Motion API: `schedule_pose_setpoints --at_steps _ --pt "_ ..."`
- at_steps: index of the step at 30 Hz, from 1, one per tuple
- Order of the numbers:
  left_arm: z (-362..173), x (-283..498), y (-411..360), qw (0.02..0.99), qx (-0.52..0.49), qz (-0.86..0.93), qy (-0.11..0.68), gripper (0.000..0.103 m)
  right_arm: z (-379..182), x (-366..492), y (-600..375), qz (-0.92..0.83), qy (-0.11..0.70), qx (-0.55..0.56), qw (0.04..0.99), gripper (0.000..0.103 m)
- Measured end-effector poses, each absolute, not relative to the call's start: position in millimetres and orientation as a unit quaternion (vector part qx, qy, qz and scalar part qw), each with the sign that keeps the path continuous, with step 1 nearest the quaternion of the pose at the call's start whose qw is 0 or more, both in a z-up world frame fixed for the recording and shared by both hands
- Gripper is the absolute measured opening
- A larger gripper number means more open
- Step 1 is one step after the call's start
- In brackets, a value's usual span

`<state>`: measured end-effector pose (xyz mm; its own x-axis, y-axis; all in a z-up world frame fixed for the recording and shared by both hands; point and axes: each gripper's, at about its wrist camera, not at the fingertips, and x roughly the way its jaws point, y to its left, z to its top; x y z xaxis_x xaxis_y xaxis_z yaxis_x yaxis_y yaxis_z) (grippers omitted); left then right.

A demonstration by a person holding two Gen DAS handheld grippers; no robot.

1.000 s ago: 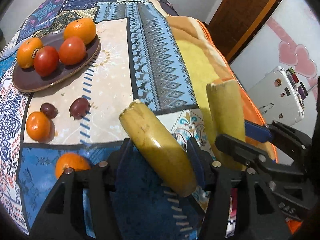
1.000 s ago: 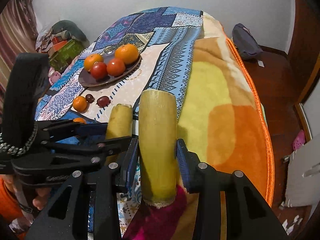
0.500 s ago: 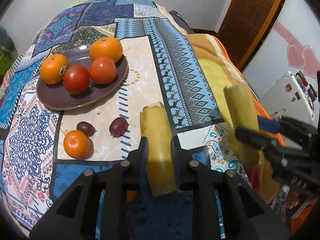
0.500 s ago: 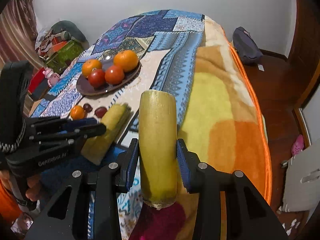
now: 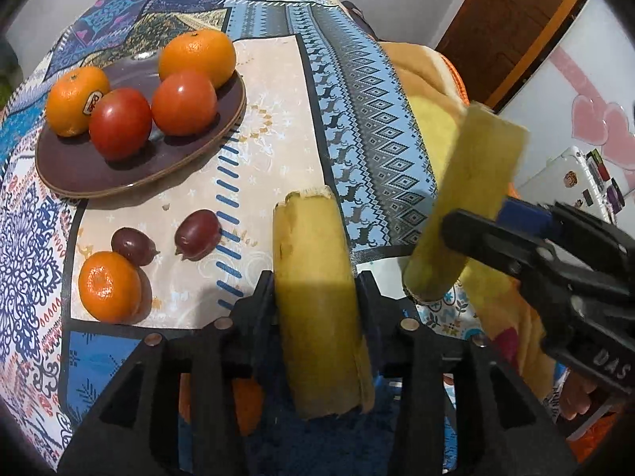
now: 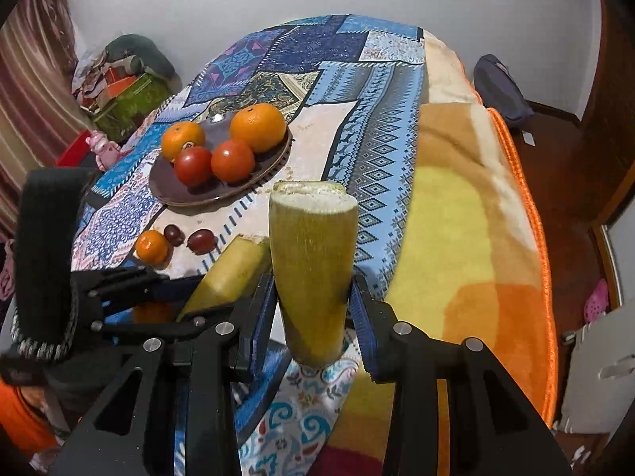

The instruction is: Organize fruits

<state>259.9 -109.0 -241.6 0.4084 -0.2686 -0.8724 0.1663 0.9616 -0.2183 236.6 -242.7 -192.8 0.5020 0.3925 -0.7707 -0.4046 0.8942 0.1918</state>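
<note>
Over the patterned cloth [image 5: 278, 91], each gripper — left gripper [image 5: 317, 297], right gripper [image 6: 313, 301] — is squeezing a yellow stalk piece [image 5: 317, 297]; next, I think, it is carrying them gently beside the plate [image 5: 131, 174].

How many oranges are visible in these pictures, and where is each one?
4: two oranges on the plate, one at its left and one at its back; one on the cloth beside the dark fruits; one partly hidden behind the left gripper.

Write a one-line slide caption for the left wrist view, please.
Left gripper holds a yellow-green stalk piece beside a plate of fruit.
</note>
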Motion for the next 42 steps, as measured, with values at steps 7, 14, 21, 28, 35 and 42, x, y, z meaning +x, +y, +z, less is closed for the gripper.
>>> schedule_pose_setpoints --at_steps 7,14,21,28,35,42 --pt "-237.2 252.0 -111.5 0.842 -0.04 -0.135 0.52 0.039 -210.3 253.8 -231.2 0.231 0.472 0.0 0.851 0.031" --pt "-237.3 252.0 -102.6 0.841 -0.045 -0.141 0.521 0.039 -224.2 256.3 -225.8 0.243 0.49 0.002 0.837 0.035" --pt "-239.9 254.4 -104.5 0.845 -0.03 -0.138 0.515 0.039 -231.1 261.7 -224.1 0.239 0.494 0.005 0.836 0.034" --pt "-234.0 254.3 -104.5 0.848 -0.029 -0.133 0.513 0.038 -221.9 253.6 -228.2 0.228 0.481 0.005 0.847 0.033" --pt "-214.4 244.9 -95.7 0.857 -0.041 -0.133 0.497 0.038 -197.5 236.9 -248.8 0.224 0.456 0.01 0.861 0.033" --pt "-177.2 237.9 -71.5 0.877 -0.054 -0.119 0.462 0.038 -166.6 235.7 -248.9 0.234 0.422 0.023 0.876 0.033"
